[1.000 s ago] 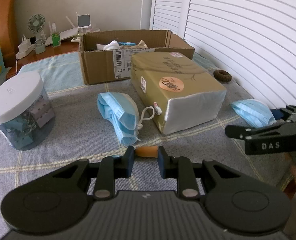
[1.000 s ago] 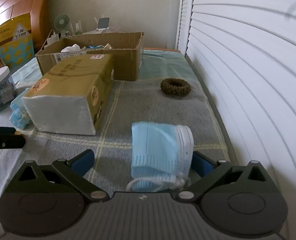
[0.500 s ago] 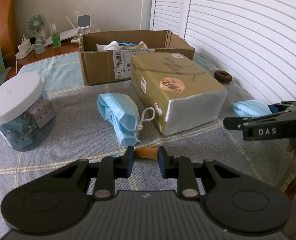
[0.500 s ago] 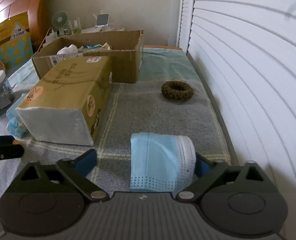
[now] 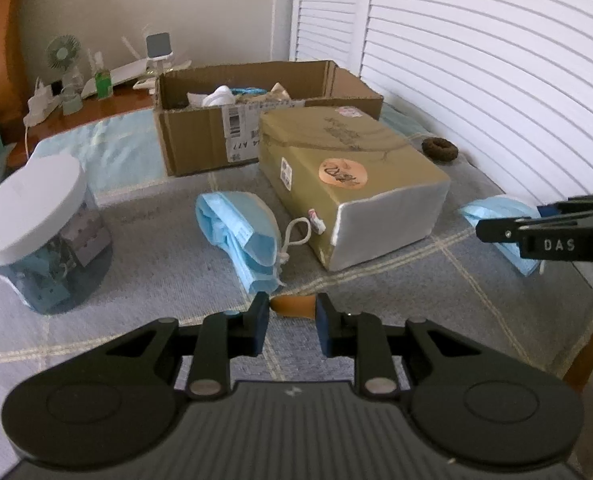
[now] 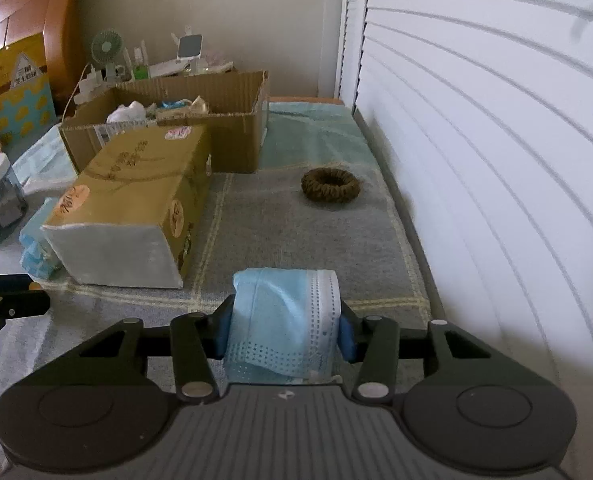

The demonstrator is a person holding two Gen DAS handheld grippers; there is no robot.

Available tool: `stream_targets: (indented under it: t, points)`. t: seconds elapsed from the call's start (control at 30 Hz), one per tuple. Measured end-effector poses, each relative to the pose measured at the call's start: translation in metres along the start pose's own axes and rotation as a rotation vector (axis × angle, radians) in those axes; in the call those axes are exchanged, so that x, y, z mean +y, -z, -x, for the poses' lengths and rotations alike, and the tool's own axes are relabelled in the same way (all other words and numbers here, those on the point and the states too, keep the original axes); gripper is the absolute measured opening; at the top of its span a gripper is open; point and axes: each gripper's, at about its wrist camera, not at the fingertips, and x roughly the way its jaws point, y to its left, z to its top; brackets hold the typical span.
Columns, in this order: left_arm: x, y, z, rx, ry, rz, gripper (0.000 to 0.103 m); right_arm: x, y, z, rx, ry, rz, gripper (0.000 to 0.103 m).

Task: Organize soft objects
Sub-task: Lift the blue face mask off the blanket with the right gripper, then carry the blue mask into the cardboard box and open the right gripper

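The right claw is clenched on a folded blue face mask: its jaws have just been closing, and both blue pads now press the mask's two sides, with the mask bunched up between them above the grey checked cloth that covers the counter. In the left wrist view the same mask shows at the right edge, partly behind the black arm of the right claw. The left claw stands with its jaws drawn close together on a small orange object; whether the pads actually press on it cannot be told. A second blue face mask lies flat on the cloth just ahead of the left claw, its white ear loop trailing toward a gold tissue pack that lies beside it. Behind the tissue pack stands an open cardboard box containing several soft items. A brown hair scrunchie lies on the cloth near the white louvred shutters, well apart from the held mask. A clear jar with a white lid stands at the left side of the cloth.
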Motion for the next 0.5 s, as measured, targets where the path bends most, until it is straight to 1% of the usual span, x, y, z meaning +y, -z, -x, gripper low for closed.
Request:
stream_targets:
  t: [0.2,0.5]
  points:
    - [0.002,-0.003,0.009,0.021,0.060,-0.033,0.023,0.003,-0.003,0.017,-0.026,-0.014,0.003,0.053]
    - [0.004,-0.009,0.035,0.009,0.114,-0.092,0.023,0.011,-0.007,0.034,-0.049,-0.041,0.024,0.053]
